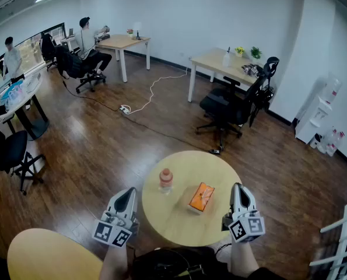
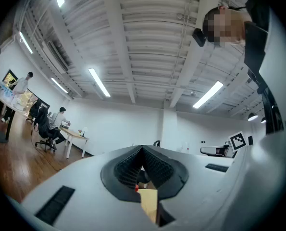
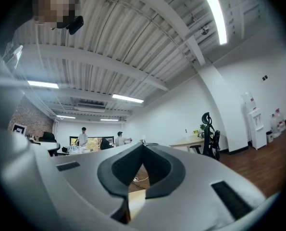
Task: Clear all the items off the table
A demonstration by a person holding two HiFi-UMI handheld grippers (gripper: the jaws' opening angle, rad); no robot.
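My left gripper (image 1: 125, 197) and right gripper (image 1: 238, 190) flank the round table (image 1: 179, 229), jaws together, empty (bottle (image 1: 165, 179) and orange pack (image 1: 201, 197) sit on it).

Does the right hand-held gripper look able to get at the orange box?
Probably yes: the orange box lies beside the right hand-held gripper with bare round table between, though its shut jaws must open first.

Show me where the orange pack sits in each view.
Head view: orange pack lies on the round table, right of the bottle.
Left gripper view: not in it; only a table sliver under the shut jaws.
Right gripper view: not in it; table sliver too.
Shared landmark: the round table.
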